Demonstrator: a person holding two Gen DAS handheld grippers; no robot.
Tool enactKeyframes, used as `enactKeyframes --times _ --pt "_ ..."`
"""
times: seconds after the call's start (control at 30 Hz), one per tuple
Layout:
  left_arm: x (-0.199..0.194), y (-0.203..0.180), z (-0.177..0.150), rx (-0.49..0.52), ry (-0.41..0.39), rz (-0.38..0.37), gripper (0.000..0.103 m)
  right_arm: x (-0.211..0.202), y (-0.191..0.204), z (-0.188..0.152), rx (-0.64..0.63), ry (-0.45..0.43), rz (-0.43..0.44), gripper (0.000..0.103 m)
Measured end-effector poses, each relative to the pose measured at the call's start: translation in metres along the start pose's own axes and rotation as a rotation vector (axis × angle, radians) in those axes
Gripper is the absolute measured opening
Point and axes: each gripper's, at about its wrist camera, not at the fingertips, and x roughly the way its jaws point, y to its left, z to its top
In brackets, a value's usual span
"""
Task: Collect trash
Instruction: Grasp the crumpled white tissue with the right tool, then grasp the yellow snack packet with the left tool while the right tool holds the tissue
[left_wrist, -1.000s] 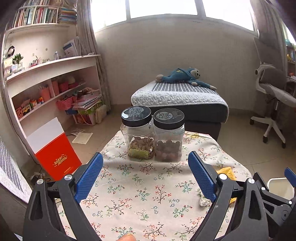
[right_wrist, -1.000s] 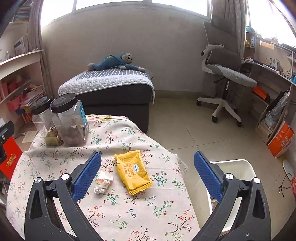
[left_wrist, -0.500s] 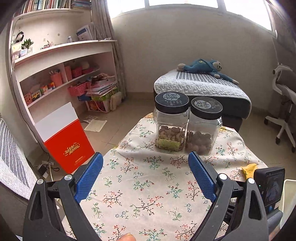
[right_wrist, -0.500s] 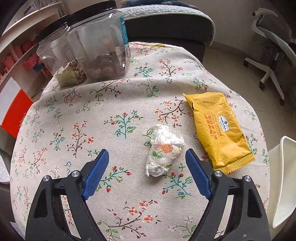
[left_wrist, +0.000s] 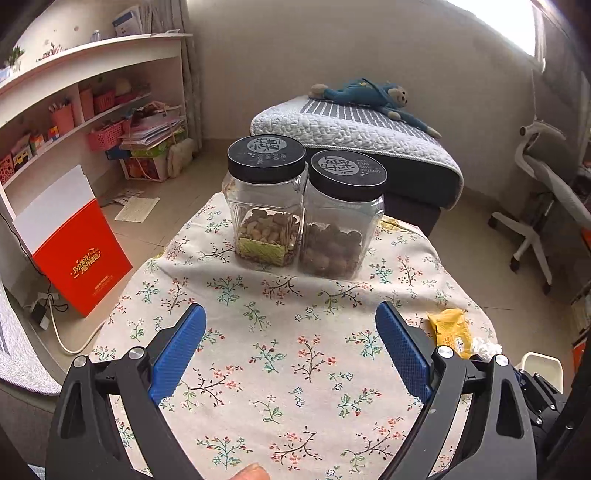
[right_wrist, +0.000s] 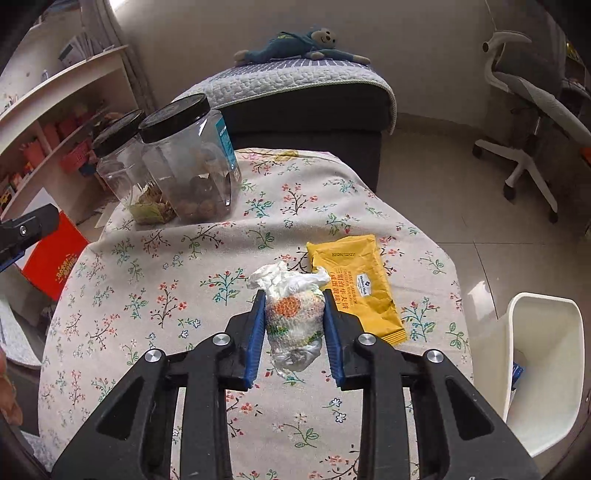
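My right gripper (right_wrist: 294, 301) is shut on a crumpled white tissue wad (right_wrist: 293, 317) with orange and green print, held between both blue pads just above the floral tablecloth (right_wrist: 155, 280). A yellow snack wrapper (right_wrist: 356, 284) lies flat right beside it. In the left wrist view the wrapper (left_wrist: 448, 330) and the tissue (left_wrist: 485, 347) show at the table's right edge. My left gripper (left_wrist: 290, 321) is open and empty over the table's near middle. A white trash bin (right_wrist: 535, 369) stands on the floor to the table's right.
Two clear jars with black lids, one of nuts (left_wrist: 266, 206) and one of dark round snacks (left_wrist: 341, 218), stand at the table's far side. A bed with a blue plush toy (left_wrist: 369, 96) is behind. A red box (left_wrist: 74, 254) and shelves are left, an office chair (left_wrist: 546, 206) right.
My right gripper closed its jaws on the tissue wad, which was lying between open jaws half a second ago. The left gripper shifted left and closer to the jars, still open.
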Motion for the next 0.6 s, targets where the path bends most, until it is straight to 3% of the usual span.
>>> enactKeyframes --times 0.13,0.33,0.43,0.6 --pt "0.028 -0.053 -0.013 0.041 0.111 -0.09 0.09 -0.032 -0.065 0.011 0.133 -0.062 -0.001 0.028" --pt "0.087 -0.136 -0.027 0.019 0.323 -0.163 0.09 -0.076 -0.122 0.021 0.262 -0.159 0.032 0.028" --pt "0.116 -0.164 -0.03 -0.014 0.405 -0.128 0.09 -0.083 -0.14 0.022 0.312 -0.19 0.039 0.028" --pt "0.145 -0.19 -0.03 -0.013 0.422 -0.049 0.09 -0.084 -0.159 0.021 0.362 -0.187 0.06 0.028"
